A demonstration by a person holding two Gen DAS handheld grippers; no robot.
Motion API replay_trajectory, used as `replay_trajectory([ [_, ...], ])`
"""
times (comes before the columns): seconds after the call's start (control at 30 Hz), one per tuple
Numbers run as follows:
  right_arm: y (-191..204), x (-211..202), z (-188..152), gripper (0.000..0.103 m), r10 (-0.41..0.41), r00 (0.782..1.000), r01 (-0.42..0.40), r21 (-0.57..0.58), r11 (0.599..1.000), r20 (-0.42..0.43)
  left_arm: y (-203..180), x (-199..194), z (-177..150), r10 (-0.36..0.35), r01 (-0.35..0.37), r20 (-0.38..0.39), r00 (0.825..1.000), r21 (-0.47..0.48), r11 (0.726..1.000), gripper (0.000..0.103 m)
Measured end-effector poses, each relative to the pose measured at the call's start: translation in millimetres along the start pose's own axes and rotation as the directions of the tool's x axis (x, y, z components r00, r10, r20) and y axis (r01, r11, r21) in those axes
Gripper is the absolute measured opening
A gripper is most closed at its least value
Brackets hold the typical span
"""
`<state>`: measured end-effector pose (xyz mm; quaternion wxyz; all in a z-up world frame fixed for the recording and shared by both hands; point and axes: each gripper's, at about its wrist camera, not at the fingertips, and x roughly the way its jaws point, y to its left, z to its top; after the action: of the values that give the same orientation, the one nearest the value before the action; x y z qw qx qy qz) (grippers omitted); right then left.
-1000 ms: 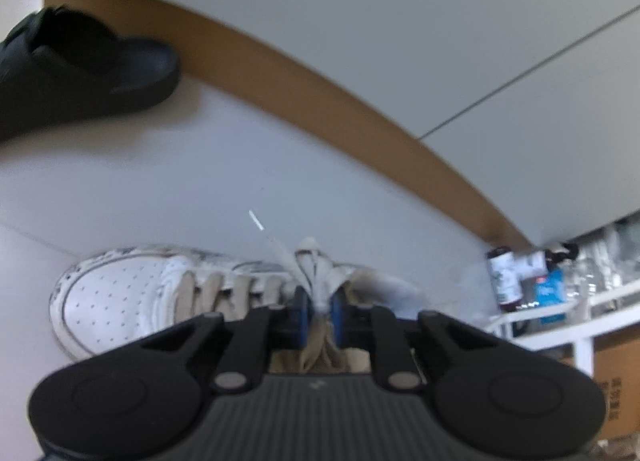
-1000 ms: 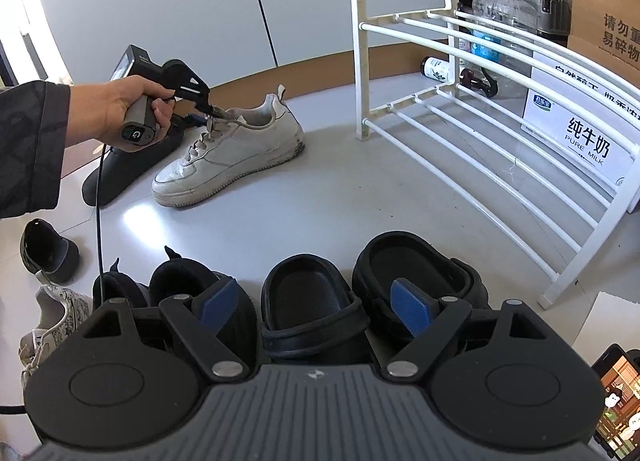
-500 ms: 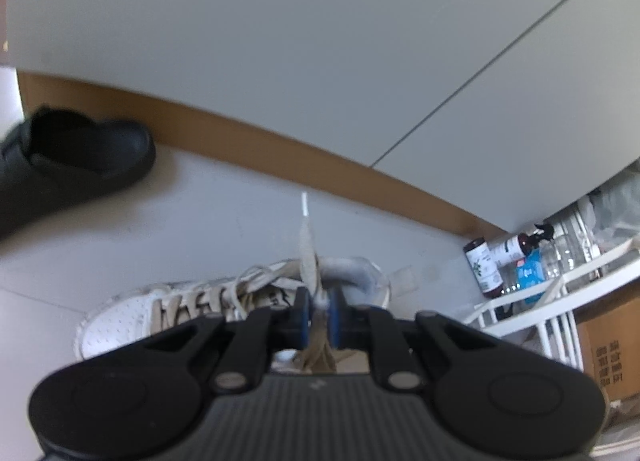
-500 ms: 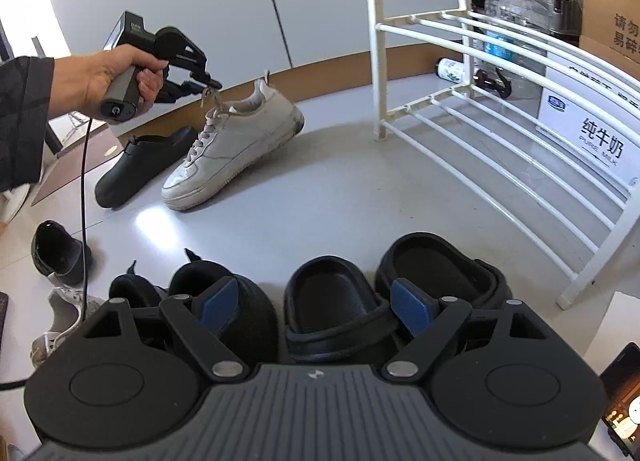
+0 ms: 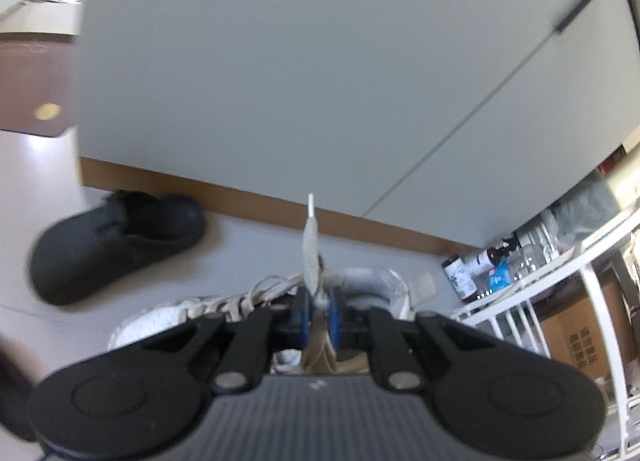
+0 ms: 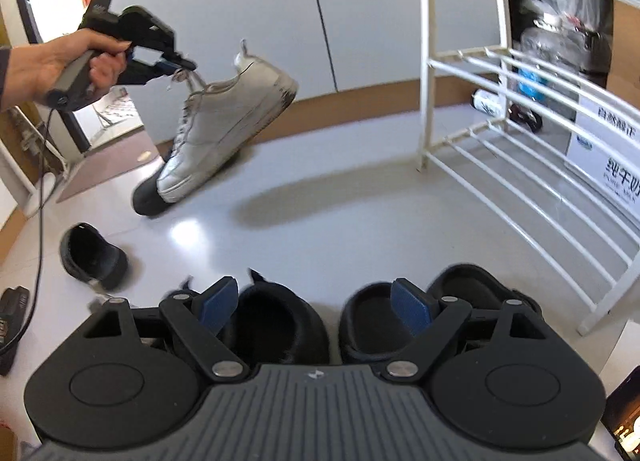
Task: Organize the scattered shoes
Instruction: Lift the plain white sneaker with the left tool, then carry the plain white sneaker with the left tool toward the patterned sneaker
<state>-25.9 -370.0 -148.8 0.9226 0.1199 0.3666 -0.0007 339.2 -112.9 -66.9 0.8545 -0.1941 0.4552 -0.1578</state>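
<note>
A white sneaker (image 6: 228,121) hangs in the air, toe down and heel up, clear of the floor. My left gripper (image 6: 188,67), held by a person's hand (image 6: 60,61), is shut on its tongue and laces. The left wrist view has the tongue pinched between the blue pads of the left gripper (image 5: 318,303), with the sneaker (image 5: 152,325) below. My right gripper (image 6: 316,297) stands open over three black shoes on the floor: a black shoe (image 6: 276,321), a black clog (image 6: 368,317) and another clog (image 6: 480,289). Nothing is between its fingers.
A white wire shoe rack (image 6: 520,165) stands at the right, with boxes and bottles behind it. A black clog (image 5: 120,237) lies by the brown skirting, and another black shoe (image 6: 92,253) lies at the left. A cable hangs from the left gripper.
The left gripper has risen with the white sneaker, lifting it off the floor until it hangs toe down. The right gripper shifted slightly and stayed open.
</note>
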Motion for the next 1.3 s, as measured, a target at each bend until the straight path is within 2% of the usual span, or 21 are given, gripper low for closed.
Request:
replay_trajectory([
  [0.2, 24, -39, 32, 0.087, 0.029, 0.999, -0.031, -0.066, 0.997, -0.027, 25, -74, -8, 0.073, -0.073, 0.0, 0.997, 0.002, 0.997, 0.009],
  [0.27, 39, -61, 52, 0.087, 0.041, 0.999, -0.045, -0.131, 0.99, -0.029, 44, -110, -18, 0.099, -0.099, 0.012, 0.995, -0.019, 0.995, 0.009],
  [0.37, 55, -86, 78, 0.087, 0.061, 0.998, -0.066, -0.182, 0.981, -0.029, 63, -140, -26, 0.12, -0.12, 0.016, 0.993, -0.038, 0.992, 0.009],
  [0.5, 81, -117, 100, 0.087, 0.103, 0.994, -0.107, -0.204, 0.973, -0.031, 98, -193, -50, 0.153, -0.15, 0.025, 0.988, -0.082, 0.985, 0.009],
  [0.6, 109, -141, 110, 0.088, 0.119, 0.992, -0.123, -0.272, 0.954, -0.03, 120, -218, -64, 0.168, -0.164, 0.026, 0.985, -0.106, 0.981, 0.009],
  [0.7, 138, -160, 119, 0.088, 0.123, 0.992, -0.128, -0.314, 0.941, -0.036, 139, -234, -80, 0.18, -0.177, 0.02, 0.983, -0.116, 0.977, 0.009],
  [0.9, 189, -194, 122, 0.088, 0.162, 0.985, -0.173, -0.29, 0.941, -0.063, 177, -245, -107, 0.193, -0.192, -0.007, 0.981, -0.143, 0.971, 0.009],
  [1.0, 209, -209, 110, 0.089, 0.161, 0.986, -0.166, -0.366, 0.916, -0.044, 196, -250, -121, 0.204, -0.203, -0.017, 0.979, -0.167, 0.965, 0.009],
  [1.07, 215, -209, 101, 0.089, 0.154, 0.986, -0.166, -0.381, 0.91, -0.061, 210, -251, -129, 0.213, -0.214, -0.025, 0.977, -0.182, 0.96, 0.009],
  [1.3, 221, -175, 63, 0.089, 0.124, 0.973, -0.181, -0.309, 0.934, -0.196, 240, -250, -147, 0.243, -0.251, -0.065, 0.968, -0.179, 0.951, 0.009],
])
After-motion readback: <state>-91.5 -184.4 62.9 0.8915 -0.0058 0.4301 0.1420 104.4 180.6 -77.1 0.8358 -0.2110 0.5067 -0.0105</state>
